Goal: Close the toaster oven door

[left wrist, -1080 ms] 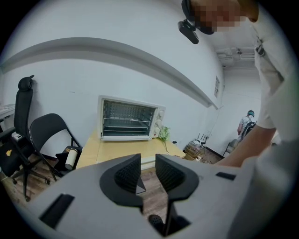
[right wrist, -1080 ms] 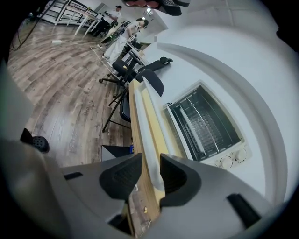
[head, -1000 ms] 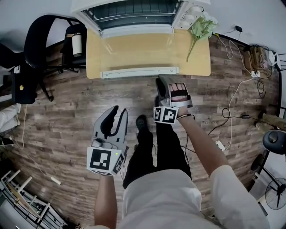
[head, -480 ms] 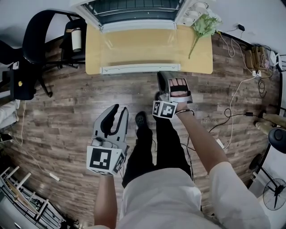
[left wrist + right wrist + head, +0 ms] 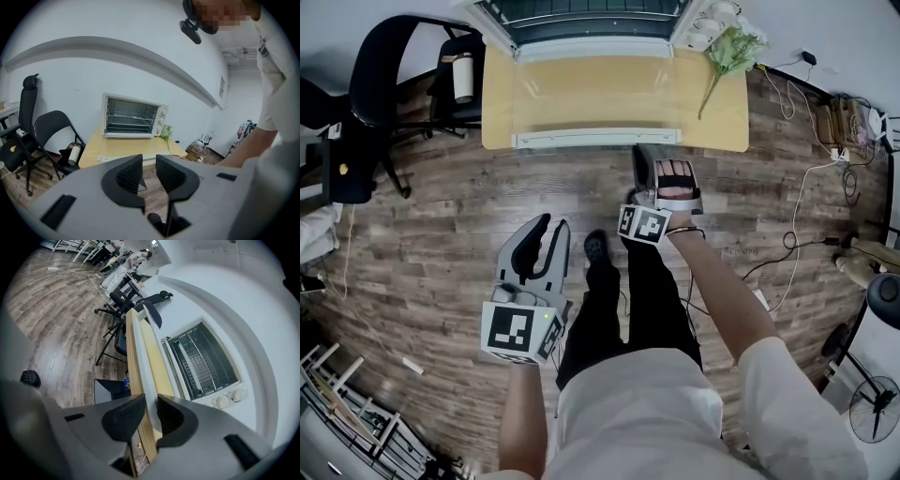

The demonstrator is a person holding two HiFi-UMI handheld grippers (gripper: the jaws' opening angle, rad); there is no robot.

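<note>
The white toaster oven [image 5: 581,23] stands at the back of a wooden table [image 5: 712,122]. Its glass door [image 5: 591,94] is open and lies flat toward me. The door's white handle bar [image 5: 595,139] runs along the table's near edge. My right gripper [image 5: 647,153] is at the right end of that bar. In the right gripper view the handle [image 5: 149,371] runs between the jaws [image 5: 151,416], which have just been closing and now sit against it. My left gripper [image 5: 542,234] hangs over the floor left of my legs, open and empty [image 5: 149,171].
A green plant sprig [image 5: 727,52] lies on the table's right end beside the oven knobs. Black chairs [image 5: 384,84] and a bottle [image 5: 462,80] stand left of the table. Cables and a power strip [image 5: 787,234] trail over the wood floor at right.
The right gripper's jaws have narrowed around the door handle, and that hand edged slightly toward the table. The left gripper has not moved.
</note>
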